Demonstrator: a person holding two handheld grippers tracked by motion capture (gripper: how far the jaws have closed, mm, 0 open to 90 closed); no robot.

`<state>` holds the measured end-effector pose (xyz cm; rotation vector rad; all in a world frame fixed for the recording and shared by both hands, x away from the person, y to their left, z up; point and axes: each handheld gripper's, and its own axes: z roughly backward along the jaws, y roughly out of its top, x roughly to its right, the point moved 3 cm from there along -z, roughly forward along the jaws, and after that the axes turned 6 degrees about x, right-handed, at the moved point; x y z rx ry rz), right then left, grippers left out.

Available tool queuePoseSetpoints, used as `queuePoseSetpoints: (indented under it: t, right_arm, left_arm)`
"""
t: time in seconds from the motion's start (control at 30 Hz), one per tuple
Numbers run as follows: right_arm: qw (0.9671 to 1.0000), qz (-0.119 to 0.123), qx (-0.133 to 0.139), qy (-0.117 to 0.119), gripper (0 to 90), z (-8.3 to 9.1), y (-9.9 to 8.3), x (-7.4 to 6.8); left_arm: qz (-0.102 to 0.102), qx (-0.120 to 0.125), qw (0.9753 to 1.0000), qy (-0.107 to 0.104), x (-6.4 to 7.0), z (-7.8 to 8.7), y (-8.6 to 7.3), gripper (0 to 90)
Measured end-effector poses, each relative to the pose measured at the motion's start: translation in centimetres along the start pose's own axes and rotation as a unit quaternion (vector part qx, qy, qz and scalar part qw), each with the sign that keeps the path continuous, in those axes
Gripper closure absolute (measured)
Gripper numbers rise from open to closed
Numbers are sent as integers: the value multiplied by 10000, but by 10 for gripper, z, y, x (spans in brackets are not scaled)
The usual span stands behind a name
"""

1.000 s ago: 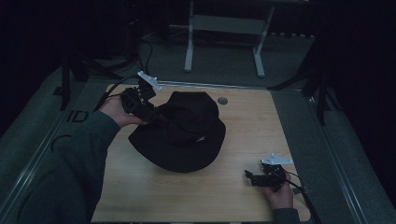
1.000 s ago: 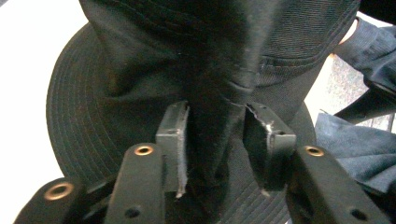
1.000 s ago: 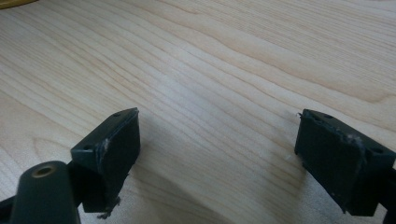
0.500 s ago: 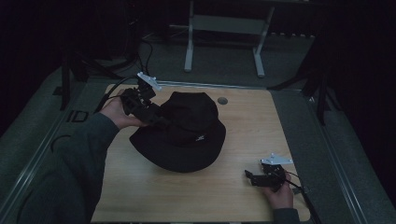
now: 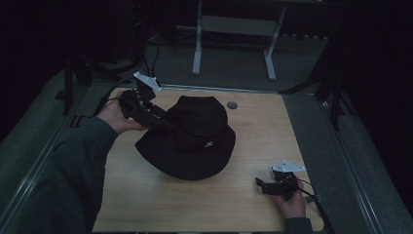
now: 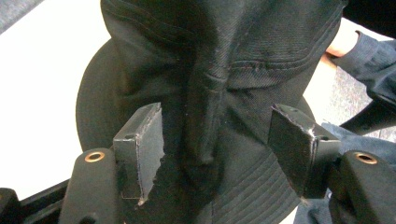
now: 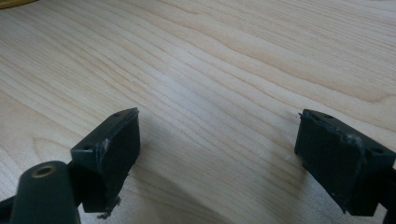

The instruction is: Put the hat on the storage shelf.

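A black bucket hat [image 5: 192,141] with a small white logo lies in the middle of the wooden table [image 5: 253,131]. My left gripper [image 5: 163,119] reaches in from the left and sits at the hat's left side. Its jaws stand open around a raised fold of the hat's crown [image 6: 210,93], and the fabric runs between the pads without being pinched. My right gripper [image 5: 260,185] rests low at the table's front right, well apart from the hat. It is open over bare wood [image 7: 219,93], with nothing between its pads.
A small round grommet hole [image 5: 232,105] sits in the table behind the hat. Grey padded ledges [image 5: 341,161] run along both sides of the table. A metal stand [image 5: 234,39] is on the floor beyond the far edge.
My left gripper has pushed slightly further right onto the hat's crown. The right gripper has stayed where it was.
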<state>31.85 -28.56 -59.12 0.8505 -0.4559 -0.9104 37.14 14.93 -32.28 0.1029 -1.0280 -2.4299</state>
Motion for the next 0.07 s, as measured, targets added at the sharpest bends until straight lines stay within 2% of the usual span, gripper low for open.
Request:
queuePoseSetpoints:
  t: [0.07]
  right_arm:
    - [10000, 0, -1, 0, 140, 0, 0, 0]
  left_arm:
    - [63, 151, 9999, 24, -2, 8, -1, 368]
